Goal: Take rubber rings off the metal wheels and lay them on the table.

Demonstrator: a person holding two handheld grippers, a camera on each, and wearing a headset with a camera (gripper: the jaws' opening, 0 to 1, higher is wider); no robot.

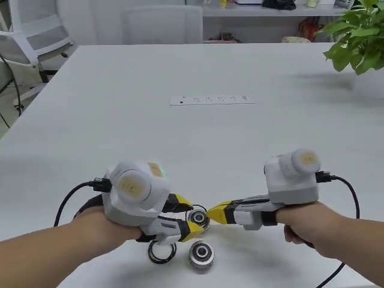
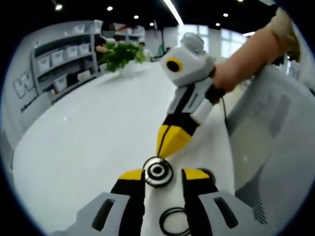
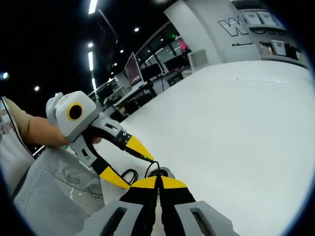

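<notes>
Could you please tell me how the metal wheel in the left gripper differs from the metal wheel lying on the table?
The held wheel is clamped between the left gripper's jaws; the table wheel lies free, touched by nothing. The right gripper's shut tip meets the held wheel, while the table wheel sits apart from it, beside a loose rubber ring. Both are round, silvery wheels with dark centres.
</notes>
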